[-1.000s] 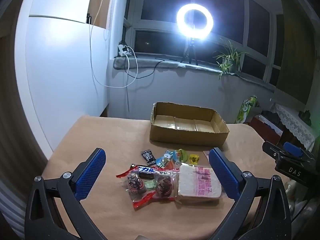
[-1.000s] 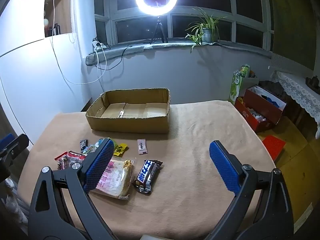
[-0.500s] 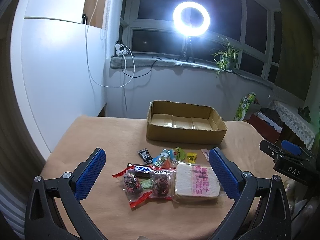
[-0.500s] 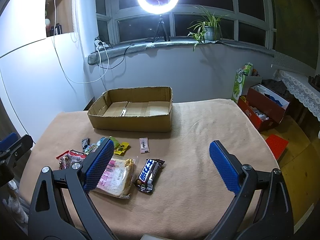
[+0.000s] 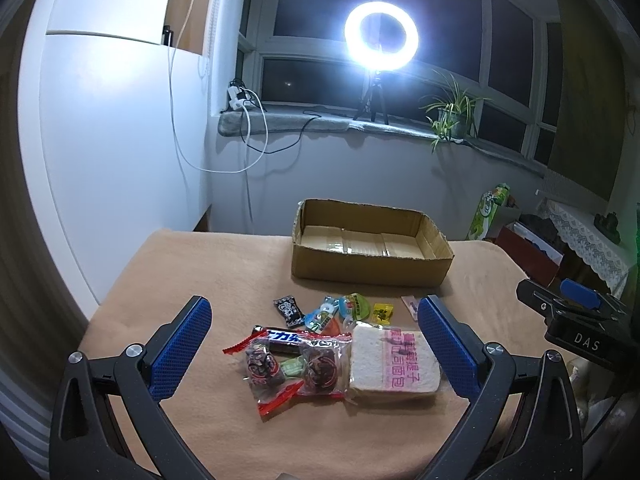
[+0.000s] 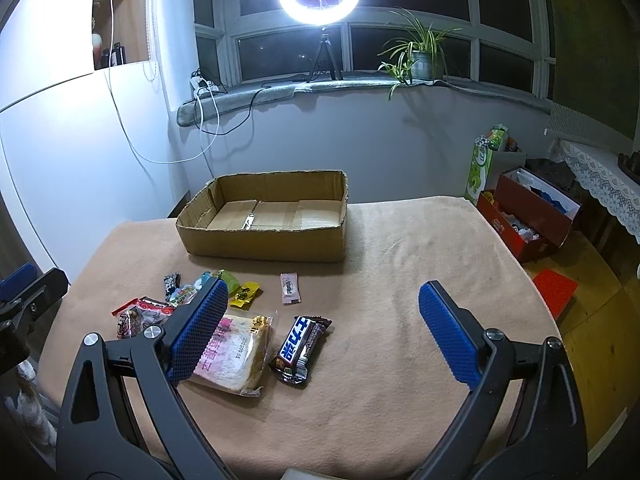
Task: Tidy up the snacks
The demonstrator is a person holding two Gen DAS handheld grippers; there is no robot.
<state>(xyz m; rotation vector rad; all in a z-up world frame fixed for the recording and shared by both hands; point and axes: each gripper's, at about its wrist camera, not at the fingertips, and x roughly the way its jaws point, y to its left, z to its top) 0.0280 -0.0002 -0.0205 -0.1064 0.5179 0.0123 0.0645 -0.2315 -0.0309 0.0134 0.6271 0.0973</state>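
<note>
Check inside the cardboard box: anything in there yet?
No snacks visible inside the cardboard box: only its bare taped floor. The near wall hides the strip of floor right behind it.

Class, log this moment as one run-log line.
left gripper: open, empty | right gripper: open, empty | snacks: on table | cardboard box: empty

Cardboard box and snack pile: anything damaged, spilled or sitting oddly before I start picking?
Nothing looks spilled. The cardboard box sits upright and empty, its rim rough and slightly bent. The snacks lie loose on the cloth in front of it; one chocolate bar lies apart beside the bread packet, another partly under the red-edged packet. Both grippers are open.
</note>
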